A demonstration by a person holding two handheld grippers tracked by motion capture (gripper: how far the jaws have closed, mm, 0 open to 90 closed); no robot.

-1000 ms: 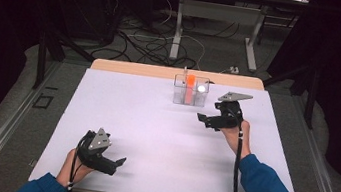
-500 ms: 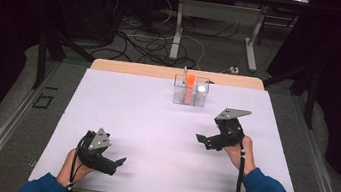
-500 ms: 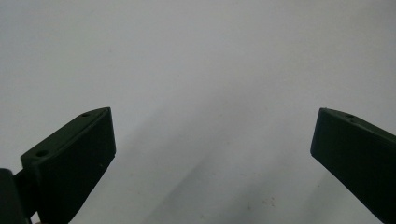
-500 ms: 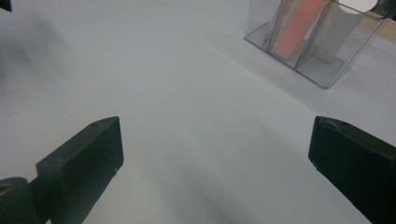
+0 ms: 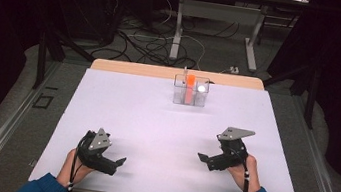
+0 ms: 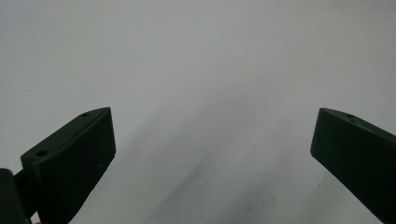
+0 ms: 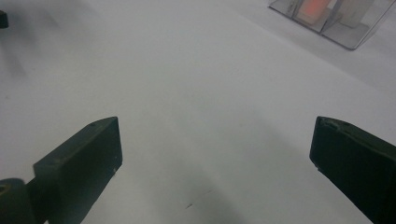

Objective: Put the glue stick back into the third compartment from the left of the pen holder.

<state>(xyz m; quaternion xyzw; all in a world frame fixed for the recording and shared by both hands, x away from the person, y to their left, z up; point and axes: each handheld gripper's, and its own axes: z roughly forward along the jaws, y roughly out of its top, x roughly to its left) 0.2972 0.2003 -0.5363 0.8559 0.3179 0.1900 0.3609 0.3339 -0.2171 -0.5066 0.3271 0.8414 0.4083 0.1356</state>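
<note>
White cloth covers the table (image 5: 154, 124). From high up, a clear box (image 5: 190, 91) stands at the far edge, with an orange block (image 5: 189, 87) and a white ball (image 5: 202, 88) inside. The right gripper (image 5: 205, 159) is well apart from the box, near the person, its jaws wide and empty; they have just been opening. The left gripper (image 5: 119, 162) rests low, farther from the box.

In the left gripper view, the jaws gape over bare cloth.

In the right gripper view, the box (image 7: 336, 18) sits far off.

The putting-in step looks done. Next, both hands likely just rest.
</note>
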